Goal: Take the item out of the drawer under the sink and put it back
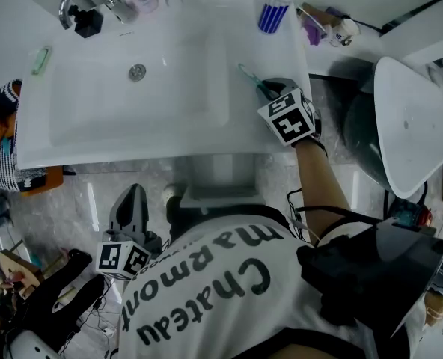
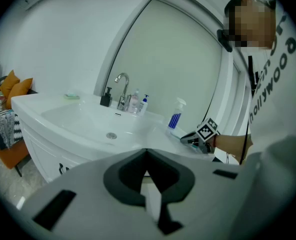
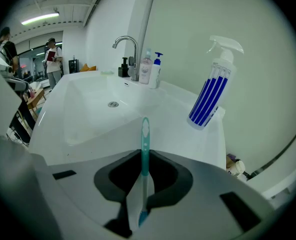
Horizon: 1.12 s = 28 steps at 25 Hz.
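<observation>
Right tongs clamped on teal plastic toothbrush at white ceramic sink's 3 o'clock rim; left tongs closed, empty.

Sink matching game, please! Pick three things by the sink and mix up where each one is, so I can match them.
Things:
1. toothbrush
2. spray bottle
3. faucet

Places:
A. at the back left of the sink
B. clamped in the right gripper
C. standing at the sink top's back right corner

Pairs: 1-B, 2-C, 3-A
</observation>
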Each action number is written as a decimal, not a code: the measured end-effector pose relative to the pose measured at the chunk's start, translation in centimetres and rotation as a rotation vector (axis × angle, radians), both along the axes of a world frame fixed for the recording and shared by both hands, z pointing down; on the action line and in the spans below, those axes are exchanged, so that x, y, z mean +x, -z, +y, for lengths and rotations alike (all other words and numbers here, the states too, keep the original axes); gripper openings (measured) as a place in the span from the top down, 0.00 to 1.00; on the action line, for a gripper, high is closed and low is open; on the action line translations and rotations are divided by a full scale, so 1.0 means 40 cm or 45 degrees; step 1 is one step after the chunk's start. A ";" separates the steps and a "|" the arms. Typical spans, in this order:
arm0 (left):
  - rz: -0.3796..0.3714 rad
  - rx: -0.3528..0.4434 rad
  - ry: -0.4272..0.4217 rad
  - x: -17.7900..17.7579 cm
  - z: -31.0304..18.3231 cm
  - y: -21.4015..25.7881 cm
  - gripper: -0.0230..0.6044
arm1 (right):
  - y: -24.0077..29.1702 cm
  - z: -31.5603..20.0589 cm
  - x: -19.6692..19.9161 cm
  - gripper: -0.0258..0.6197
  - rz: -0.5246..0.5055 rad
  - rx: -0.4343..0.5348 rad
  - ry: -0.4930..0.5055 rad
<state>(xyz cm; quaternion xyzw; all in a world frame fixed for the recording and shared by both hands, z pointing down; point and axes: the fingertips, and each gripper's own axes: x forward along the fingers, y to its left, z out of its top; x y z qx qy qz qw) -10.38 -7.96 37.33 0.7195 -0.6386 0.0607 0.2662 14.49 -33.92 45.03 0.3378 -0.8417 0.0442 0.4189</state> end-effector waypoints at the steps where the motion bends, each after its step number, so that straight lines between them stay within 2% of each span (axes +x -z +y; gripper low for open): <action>1: 0.000 0.000 0.004 -0.002 0.003 -0.001 0.95 | -0.001 0.001 0.001 0.88 -0.001 -0.001 -0.002; 9: 0.003 -0.006 0.011 -0.009 0.016 -0.009 0.95 | 0.001 -0.008 -0.005 0.88 0.002 0.016 0.005; 28: 0.015 -0.011 -0.012 -0.010 0.000 -0.022 0.95 | -0.010 -0.007 0.008 0.87 -0.017 -0.106 -0.063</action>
